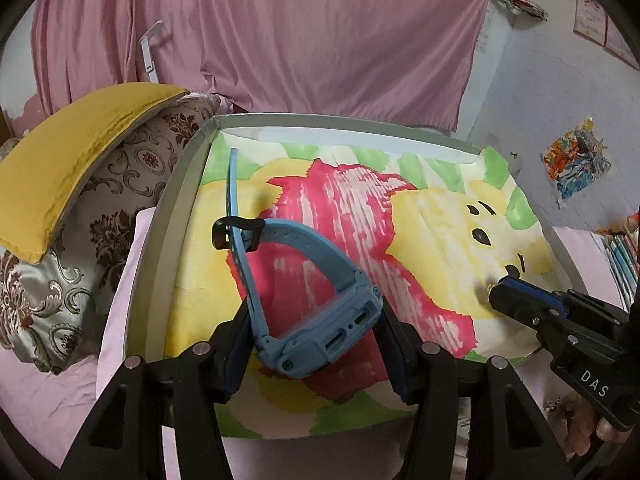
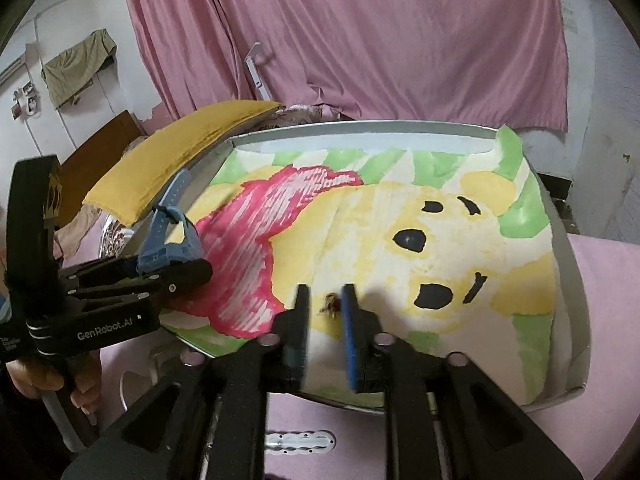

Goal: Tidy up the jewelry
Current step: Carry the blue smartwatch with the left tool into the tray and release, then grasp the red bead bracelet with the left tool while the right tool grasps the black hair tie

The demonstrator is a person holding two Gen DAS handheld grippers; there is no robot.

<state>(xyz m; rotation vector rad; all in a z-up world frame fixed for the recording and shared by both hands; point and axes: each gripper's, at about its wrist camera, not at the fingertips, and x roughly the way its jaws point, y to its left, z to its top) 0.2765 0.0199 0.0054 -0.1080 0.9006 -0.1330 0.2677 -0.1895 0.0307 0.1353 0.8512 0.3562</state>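
Left gripper point(image 1: 316, 344) is clamping a light-blue watch point(image 1: 320, 320) by its case, above the tray's point(image 2: 568, 264) near-left corner; both straps are sticking up, the buckle loop point(image 1: 236, 236) black. Right gripper point(image 2: 326, 312) is sitting with jaws slightly apart around a small gold-and-dark jewelry piece point(image 2: 331, 304) near the tray's near edge; pads aren't visibly pressing it. Painted paper point(image 2: 400, 220) is covering the tray floor, bare toward its far and right edges. Grey rim is running round all sides.
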